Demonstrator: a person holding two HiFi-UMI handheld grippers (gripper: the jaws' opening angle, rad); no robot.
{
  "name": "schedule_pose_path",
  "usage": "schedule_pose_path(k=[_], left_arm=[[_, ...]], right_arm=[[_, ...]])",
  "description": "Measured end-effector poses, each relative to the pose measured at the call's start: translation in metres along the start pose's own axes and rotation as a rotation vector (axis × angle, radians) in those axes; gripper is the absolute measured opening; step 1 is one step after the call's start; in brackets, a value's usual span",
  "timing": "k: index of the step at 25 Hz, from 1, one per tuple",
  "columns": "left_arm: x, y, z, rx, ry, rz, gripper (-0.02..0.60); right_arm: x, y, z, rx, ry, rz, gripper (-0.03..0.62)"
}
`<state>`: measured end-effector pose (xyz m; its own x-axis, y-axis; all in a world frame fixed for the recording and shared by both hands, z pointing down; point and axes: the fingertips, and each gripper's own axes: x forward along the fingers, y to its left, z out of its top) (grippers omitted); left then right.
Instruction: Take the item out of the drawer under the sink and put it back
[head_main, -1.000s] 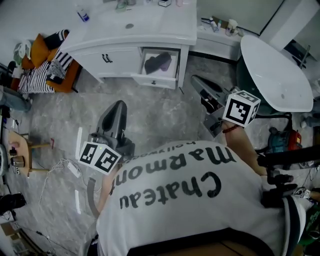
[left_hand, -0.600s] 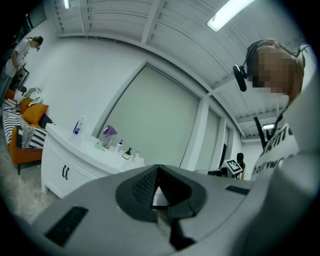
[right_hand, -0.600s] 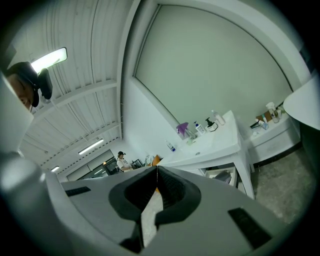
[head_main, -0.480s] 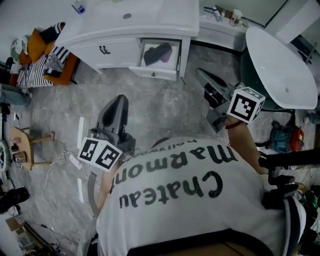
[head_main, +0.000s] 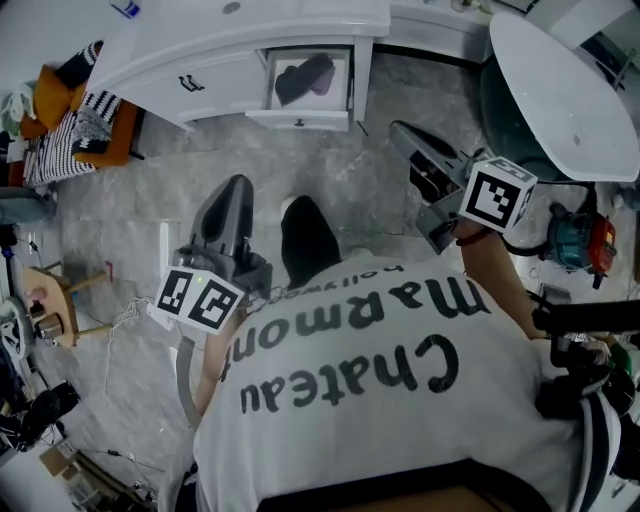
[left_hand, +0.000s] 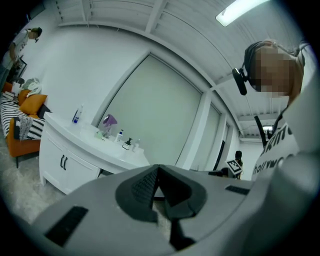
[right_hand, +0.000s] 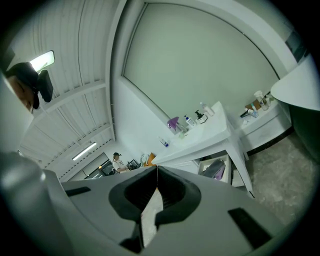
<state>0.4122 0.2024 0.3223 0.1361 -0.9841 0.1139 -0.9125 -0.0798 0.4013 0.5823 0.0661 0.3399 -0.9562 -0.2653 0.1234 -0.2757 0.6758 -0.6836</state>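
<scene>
The white sink cabinet (head_main: 200, 50) stands at the top of the head view, its drawer (head_main: 298, 120) pulled open. Inside lies a dark item (head_main: 300, 78) beside something purple. Both grippers hang over the grey floor, well short of the drawer and pointing toward it. My left gripper (head_main: 237, 185) is shut and empty; its own view shows the jaws (left_hand: 157, 169) meeting, with the cabinet (left_hand: 65, 155) at the left. My right gripper (head_main: 398, 132) is also shut with nothing in it (right_hand: 156, 171); its view shows the open drawer (right_hand: 216, 170) ahead.
A large white oval tub (head_main: 560, 90) fills the upper right. An orange seat with striped cloth (head_main: 70, 140) stands left of the cabinet. A small wooden stool (head_main: 50, 295) and cables lie at the left. The person's dark shoe (head_main: 305, 240) is between the grippers.
The cabinet and drawer have slid up in the head view. Both grippers have dropped a little. A dark shoe has stepped into view between them.
</scene>
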Motion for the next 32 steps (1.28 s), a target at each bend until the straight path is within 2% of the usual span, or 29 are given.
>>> schedule_pose_path(k=[8,17,21,25,32], left_arm=[[0.059,0.041,0.023,0.042,0.075,-0.122,0.009],[0.121,0.113,0.054,0.069,0.181,-0.257,0.009],[0.143,0.145,0.056,0.054,0.242,-0.304,0.009],[0.159,0.162,0.051,0.037,0.312,-0.397,0.009],[0.187,0.18,0.041,-0.001,0.359,-0.491,0.009]], right_arm=[[0.037,-0.022,0.009,0.048,-0.061,-0.079,0.012],[0.121,-0.038,0.029,0.098,-0.142,-0.151,0.011],[0.153,-0.048,0.029,0.12,-0.165,-0.194,0.011],[0.176,-0.057,0.017,0.163,-0.176,-0.249,0.011],[0.195,-0.065,0.0,0.21,-0.18,-0.321,0.012]])
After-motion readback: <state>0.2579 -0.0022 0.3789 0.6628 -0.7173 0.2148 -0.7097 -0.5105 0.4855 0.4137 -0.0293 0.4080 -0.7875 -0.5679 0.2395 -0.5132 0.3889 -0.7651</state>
